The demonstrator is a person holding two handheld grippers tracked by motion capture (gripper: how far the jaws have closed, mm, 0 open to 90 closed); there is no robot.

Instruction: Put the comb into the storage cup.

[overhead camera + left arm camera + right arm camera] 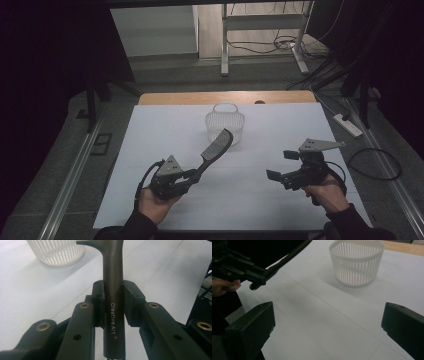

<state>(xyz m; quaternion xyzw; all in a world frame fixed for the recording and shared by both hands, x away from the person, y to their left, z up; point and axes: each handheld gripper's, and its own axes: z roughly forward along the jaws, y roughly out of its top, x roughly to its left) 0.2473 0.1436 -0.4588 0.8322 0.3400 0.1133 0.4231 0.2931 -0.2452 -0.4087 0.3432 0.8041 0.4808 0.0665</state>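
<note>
The comb (216,146) is clenched by its handle in the left gripper (192,175), head angled toward the basket (225,122) — probably for dropping in; the right gripper (277,175) gapes empty.

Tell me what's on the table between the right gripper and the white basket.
Nothing: in the right gripper view, bare white table runs from the open right gripper to the basket.
</note>
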